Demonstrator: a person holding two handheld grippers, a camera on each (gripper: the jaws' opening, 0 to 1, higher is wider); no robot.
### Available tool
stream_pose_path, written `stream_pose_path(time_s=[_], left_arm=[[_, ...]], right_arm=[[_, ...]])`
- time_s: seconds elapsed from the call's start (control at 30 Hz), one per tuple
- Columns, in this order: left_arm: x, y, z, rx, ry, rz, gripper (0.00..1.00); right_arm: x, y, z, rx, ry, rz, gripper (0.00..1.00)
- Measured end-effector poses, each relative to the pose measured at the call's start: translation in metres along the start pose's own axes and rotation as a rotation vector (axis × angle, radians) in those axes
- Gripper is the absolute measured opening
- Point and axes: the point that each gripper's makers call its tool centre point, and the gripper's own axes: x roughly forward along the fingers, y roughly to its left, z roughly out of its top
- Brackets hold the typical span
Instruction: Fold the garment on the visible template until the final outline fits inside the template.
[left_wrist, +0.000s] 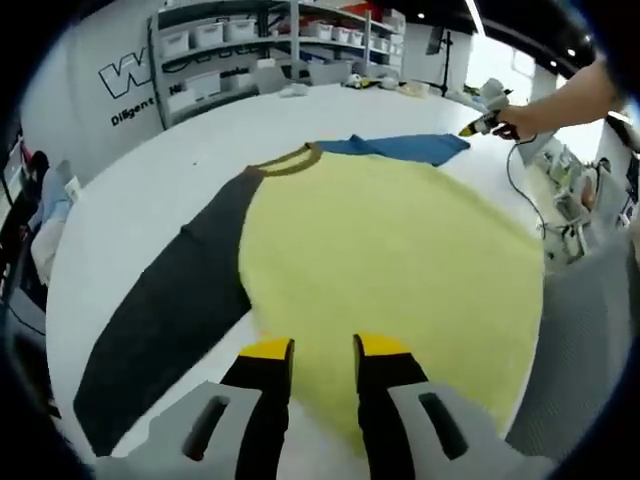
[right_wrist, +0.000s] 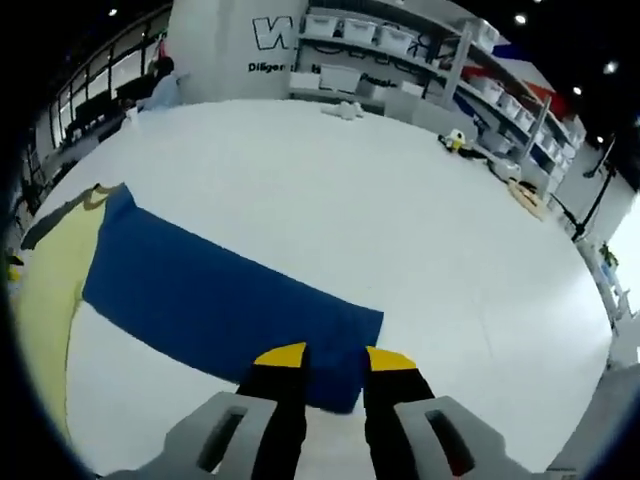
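Note:
A garment lies flat on the white table (left_wrist: 150, 190): yellow body (left_wrist: 400, 260), brown collar (left_wrist: 290, 162), dark grey sleeve (left_wrist: 170, 310) stretched to the left, blue sleeve (left_wrist: 410, 147) reaching away at the far right. My left gripper (left_wrist: 323, 350) stands open over the near hem of the yellow body. In the right gripper view the blue sleeve (right_wrist: 220, 285) runs across the table, and the yellow body (right_wrist: 50, 290) shows at the left. My right gripper (right_wrist: 335, 358) is open, with the sleeve's end lying between its tips. In the left gripper view a hand (left_wrist: 525, 118) holds the right gripper (left_wrist: 482, 125) by that sleeve end.
Shelves with white bins (left_wrist: 215, 35) line the back wall, seen again as shelves (right_wrist: 400, 45). Small items (right_wrist: 455, 140) lie on the table's far side. Cables and equipment (left_wrist: 565, 195) sit off the table's right edge. Bare tabletop (right_wrist: 380, 200) stretches beyond the blue sleeve.

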Motion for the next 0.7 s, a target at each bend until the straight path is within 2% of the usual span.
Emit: stream_pose_path(time_s=[0.03,0.1,0.13,0.3,0.4,0.43,0.5,0.6,0.7], left_arm=[[0.003,0.009,0.005,0.001,-0.002,0.009,0.25],[0.01,0.032,0.016,0.001,-0.007,0.028,0.26],[0.014,0.044,0.021,0.005,-0.004,0.039,0.26],[0.034,0.092,0.035,0.011,0.026,0.089,0.28],[0.042,0.11,0.037,-0.009,0.042,0.103,0.29],[0.044,0.118,0.037,-0.011,0.048,0.11,0.29],[0.047,0.127,0.037,-0.02,0.056,0.119,0.3],[0.052,0.147,0.029,-0.08,0.089,0.136,0.3],[0.052,0.163,0.02,-0.103,0.12,0.155,0.29]], right_arm=[[0.003,0.011,0.009,-0.009,-0.023,0.04,0.16],[0.007,0.023,0.019,-0.043,-0.04,0.074,0.2],[0.012,0.036,0.025,-0.062,-0.054,0.118,0.21],[0.025,0.074,0.045,-0.147,-0.077,0.221,0.28],[0.033,0.094,0.051,-0.182,-0.08,0.286,0.3],[0.036,0.104,0.053,-0.204,-0.079,0.321,0.3],[0.039,0.115,0.056,-0.262,-0.075,0.346,0.31],[0.051,0.12,0.059,-0.278,-0.06,0.384,0.31],[0.058,0.127,0.062,-0.299,-0.056,0.406,0.31]])
